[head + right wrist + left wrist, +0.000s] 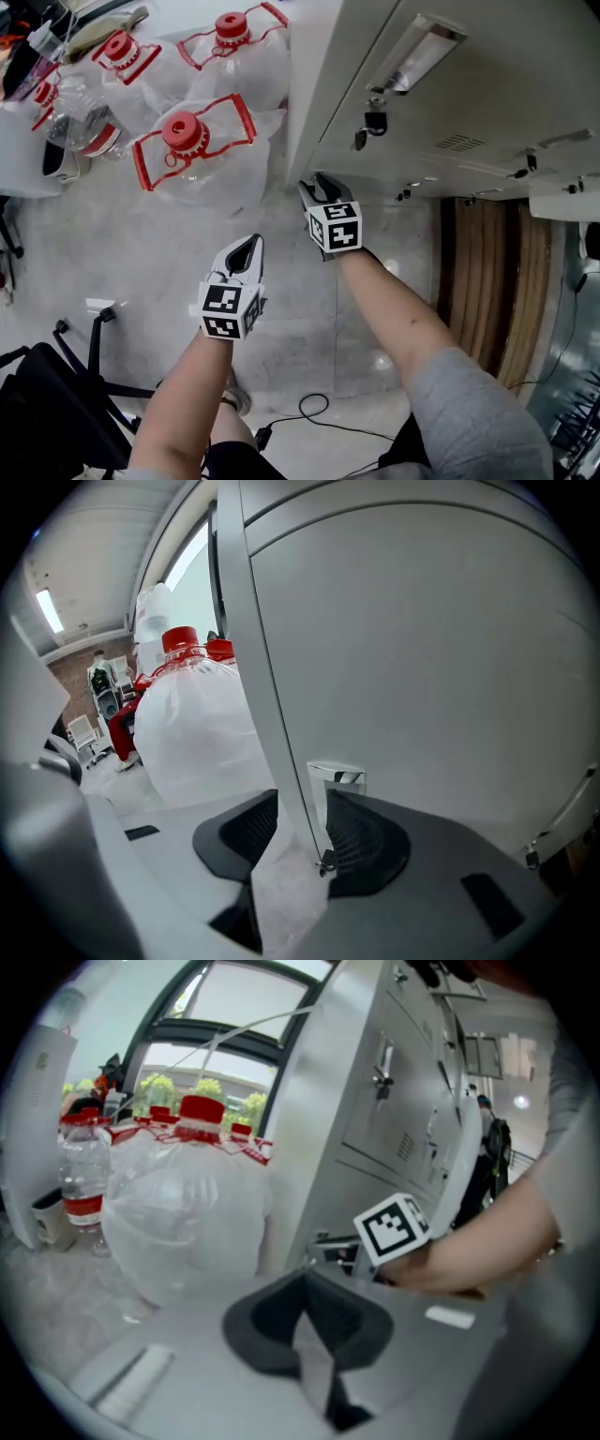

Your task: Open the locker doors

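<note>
Though shut, plain grey locker doors [487, 84]

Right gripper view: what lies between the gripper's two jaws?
The locker's vertical edge and the door's small chrome handle, between the open jaws of the right gripper, in that view.

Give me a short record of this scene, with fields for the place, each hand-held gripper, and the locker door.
Place: grey lockers next to large water jugs with red caps, on a pale floor.
Left hand-held gripper: jaws together, nothing between them, in the air above the floor, apart from the lockers.
Right hand-held gripper: jaws apart, set around the edge of a low locker door, beside its metal pull tab; pads not pressing.
Door state: appears closed.
</note>
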`<state>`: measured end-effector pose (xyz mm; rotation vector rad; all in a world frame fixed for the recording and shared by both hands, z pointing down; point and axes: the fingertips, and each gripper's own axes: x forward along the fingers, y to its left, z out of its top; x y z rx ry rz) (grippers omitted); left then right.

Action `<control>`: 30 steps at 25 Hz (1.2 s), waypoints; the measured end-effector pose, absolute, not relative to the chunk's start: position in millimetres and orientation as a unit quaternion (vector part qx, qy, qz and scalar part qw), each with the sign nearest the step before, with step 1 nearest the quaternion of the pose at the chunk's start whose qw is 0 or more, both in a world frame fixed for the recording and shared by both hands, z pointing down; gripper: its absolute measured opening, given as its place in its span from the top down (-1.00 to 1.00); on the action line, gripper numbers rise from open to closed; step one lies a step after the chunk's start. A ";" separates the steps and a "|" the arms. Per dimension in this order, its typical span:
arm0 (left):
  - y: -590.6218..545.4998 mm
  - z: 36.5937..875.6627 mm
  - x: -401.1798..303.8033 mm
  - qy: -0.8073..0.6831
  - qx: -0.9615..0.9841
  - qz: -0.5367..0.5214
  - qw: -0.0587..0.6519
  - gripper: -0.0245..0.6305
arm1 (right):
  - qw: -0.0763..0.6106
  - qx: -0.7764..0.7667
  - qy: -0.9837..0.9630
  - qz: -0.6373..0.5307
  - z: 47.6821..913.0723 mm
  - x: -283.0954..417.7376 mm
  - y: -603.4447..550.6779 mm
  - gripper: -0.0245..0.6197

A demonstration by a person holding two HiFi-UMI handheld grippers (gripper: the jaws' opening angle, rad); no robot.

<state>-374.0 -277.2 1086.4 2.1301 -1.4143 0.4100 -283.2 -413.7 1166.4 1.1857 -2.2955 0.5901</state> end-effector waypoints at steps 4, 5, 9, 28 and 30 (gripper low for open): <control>-275.9 1089.7 -371.9 -0.521 0.792 0.150 0.281 0.91 | 0.241 0.445 -0.833 0.222 1170.7 -286.2 -419.0 0.48; -275.6 1089.8 -371.2 -0.519 0.793 0.150 0.280 0.91 | 0.244 0.446 -0.833 0.219 1170.8 -286.4 -421.6 0.48; -274.8 1090.4 -372.3 -0.516 0.796 0.151 0.279 0.91 | 0.264 0.446 -0.832 0.198 1172.7 -288.7 -425.4 0.48; -259.9 1088.2 -353.3 -0.508 0.803 0.150 0.274 0.91 | 0.285 0.412 -0.848 0.175 1174.1 -280.8 -383.6 0.50; -256.2 1087.5 -346.8 -0.506 0.805 0.150 0.273 0.91 | 0.285 0.406 -0.850 0.176 1174.3 -277.1 -372.0 0.50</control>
